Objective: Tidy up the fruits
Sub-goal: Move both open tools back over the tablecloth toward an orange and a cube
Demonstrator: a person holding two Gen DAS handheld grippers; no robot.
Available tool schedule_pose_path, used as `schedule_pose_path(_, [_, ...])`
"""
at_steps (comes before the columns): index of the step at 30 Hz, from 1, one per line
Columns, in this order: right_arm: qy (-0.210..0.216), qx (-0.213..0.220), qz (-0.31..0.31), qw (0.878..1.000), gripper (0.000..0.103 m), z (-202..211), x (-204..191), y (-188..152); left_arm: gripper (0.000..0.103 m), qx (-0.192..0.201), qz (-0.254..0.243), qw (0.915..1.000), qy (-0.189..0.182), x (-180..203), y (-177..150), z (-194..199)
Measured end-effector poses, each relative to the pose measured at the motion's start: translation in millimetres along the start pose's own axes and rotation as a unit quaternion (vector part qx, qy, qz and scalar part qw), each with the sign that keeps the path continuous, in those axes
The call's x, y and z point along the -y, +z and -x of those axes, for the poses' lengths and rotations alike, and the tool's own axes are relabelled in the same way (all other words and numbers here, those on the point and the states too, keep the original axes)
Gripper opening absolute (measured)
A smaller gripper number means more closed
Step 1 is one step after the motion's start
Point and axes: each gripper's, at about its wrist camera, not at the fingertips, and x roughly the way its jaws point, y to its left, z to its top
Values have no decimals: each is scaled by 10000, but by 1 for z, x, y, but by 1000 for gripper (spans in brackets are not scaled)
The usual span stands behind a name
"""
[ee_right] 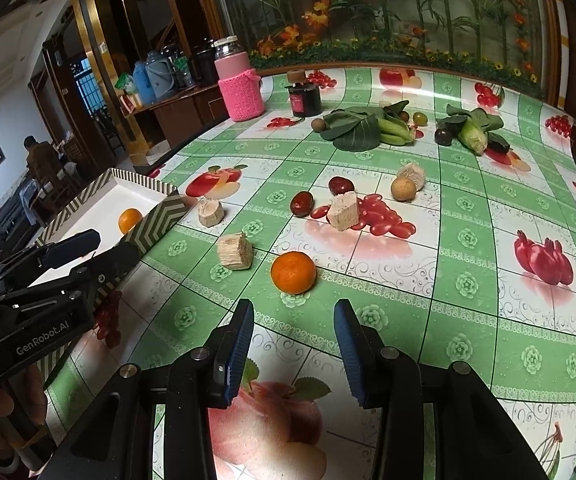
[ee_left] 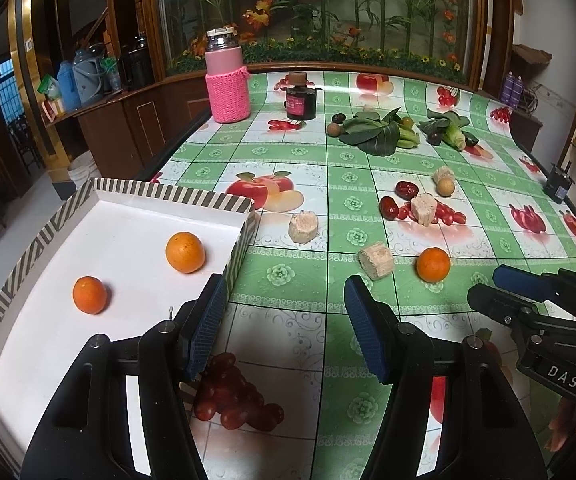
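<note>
A white tray with a striped rim [ee_left: 175, 193] stands at the table's left and holds two oranges [ee_left: 185, 252] [ee_left: 90, 295]. My left gripper [ee_left: 283, 292] is open and empty, at the tray's near right corner. A third orange [ee_right: 293, 272] lies on the tablecloth just ahead of my right gripper [ee_right: 294, 316], which is open and empty. That orange also shows in the left wrist view [ee_left: 433, 265]. The right gripper shows at the right of the left wrist view [ee_left: 528, 292]. One tray orange [ee_right: 130, 220] shows in the right wrist view.
Sugarcane pieces [ee_right: 235, 251] [ee_right: 342, 211], red dates [ee_right: 301, 203], a longan [ee_right: 403, 189], leafy greens [ee_right: 354, 128] and corn [ee_right: 472, 136] lie further back. A pink-sleeved flask [ee_left: 227, 80] and a dark jar [ee_left: 300, 98] stand at the far edge.
</note>
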Motion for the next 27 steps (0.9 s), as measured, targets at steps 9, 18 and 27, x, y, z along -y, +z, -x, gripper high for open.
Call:
schedule_pose_path(9, [-4, -147, 75, 9999, 40, -17, 0, 6, 61, -101, 59, 9999, -5, -2, 0, -10])
schedule_pose_path(18, [-80, -330, 119, 9994, 40, -34, 5, 14, 61, -176, 110, 9998, -76, -1, 3, -20])
schedule_pose_path(27, [231, -497, 356, 9979, 35, -55, 0, 24, 61, -301, 75, 9993, -189, 7, 8, -30])
